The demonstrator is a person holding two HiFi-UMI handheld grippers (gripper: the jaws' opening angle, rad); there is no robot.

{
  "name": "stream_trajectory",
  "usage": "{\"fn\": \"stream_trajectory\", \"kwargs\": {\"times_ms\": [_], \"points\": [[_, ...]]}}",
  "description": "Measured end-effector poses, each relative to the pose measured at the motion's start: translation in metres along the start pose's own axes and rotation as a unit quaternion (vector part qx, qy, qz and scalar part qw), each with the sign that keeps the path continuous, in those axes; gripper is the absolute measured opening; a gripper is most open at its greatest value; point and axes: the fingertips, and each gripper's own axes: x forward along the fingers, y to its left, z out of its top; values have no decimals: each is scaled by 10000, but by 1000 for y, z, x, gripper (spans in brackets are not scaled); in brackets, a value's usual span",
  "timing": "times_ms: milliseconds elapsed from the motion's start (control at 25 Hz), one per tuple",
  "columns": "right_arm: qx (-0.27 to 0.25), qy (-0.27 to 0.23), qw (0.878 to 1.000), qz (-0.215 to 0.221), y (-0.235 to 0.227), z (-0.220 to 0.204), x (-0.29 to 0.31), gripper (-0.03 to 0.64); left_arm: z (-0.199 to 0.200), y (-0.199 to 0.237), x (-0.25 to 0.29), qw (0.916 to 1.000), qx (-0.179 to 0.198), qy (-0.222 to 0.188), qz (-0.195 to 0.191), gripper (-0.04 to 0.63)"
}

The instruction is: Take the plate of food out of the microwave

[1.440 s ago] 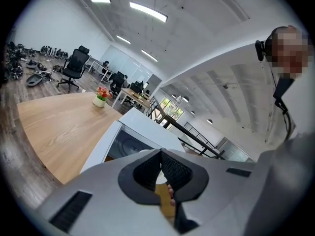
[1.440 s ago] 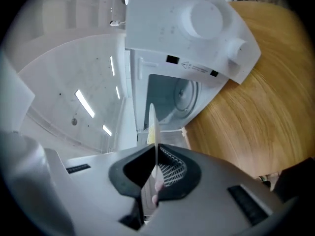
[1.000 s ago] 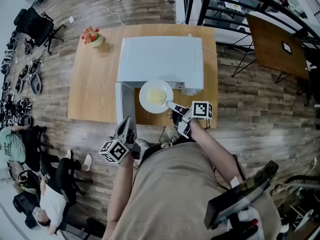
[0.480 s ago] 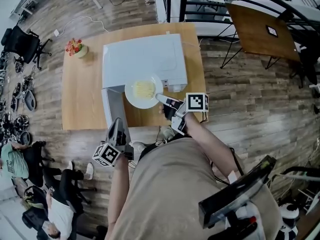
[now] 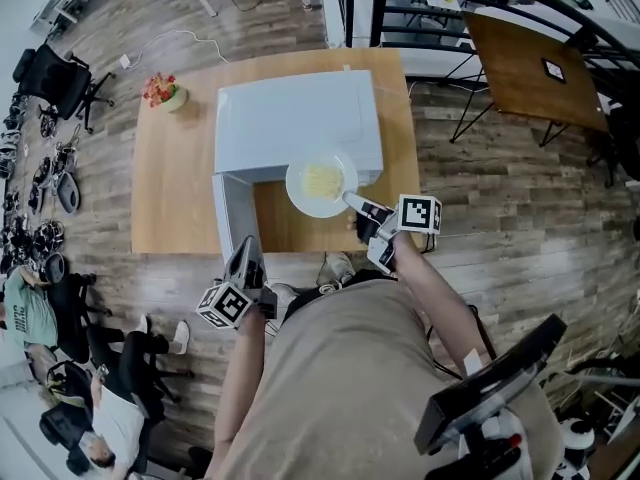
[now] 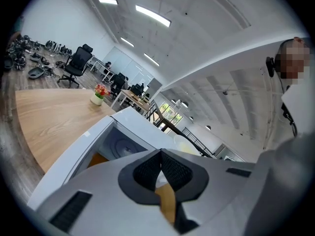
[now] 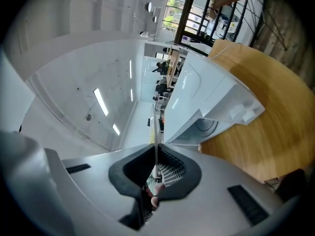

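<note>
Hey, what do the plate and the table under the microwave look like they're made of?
Plate: probably glazed ceramic, possibly plastic; it is plain white and smooth, with a thin edge. Table: wood or wood-look laminate with a matte finish; light tan with fine grain lines.

A grey-brown plank floor fills the room. A light wooden counter stands at centre, with a small pot of flowers near its upper left corner. A dark brown table sits at upper right beside black railings. A black office chair stands at far left. Strip lights cross the white ceiling.
</note>
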Motion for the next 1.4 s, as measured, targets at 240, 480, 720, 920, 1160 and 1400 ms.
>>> {"fn": "stream_trajectory", "kwargs": {"times_ms": [240,480,720,920,1160,1400], "points": [[167,257,9981,-530,-49,-16,-6,20,-18,0,8,9999,17,114,12,5],[496,647,9932,-827,-92,-46,9,20,-28,2,15,9995,230,212,47,6],[592,1052,9859,-1160,-143,-70,34,20,-29,9,20,9987,494,-63,54,6],[745,1181,9789,-1491,-193,-82,43,20,-38,17,18,9988,477,-112,31,5],[917,1275,9719,-1755,-238,-89,56,20,-41,24,10,9992,354,-187,55,6],[1079,1208,9698,-1823,-257,-93,59,20,-42,34,3,9992,266,-198,211,5]]}}
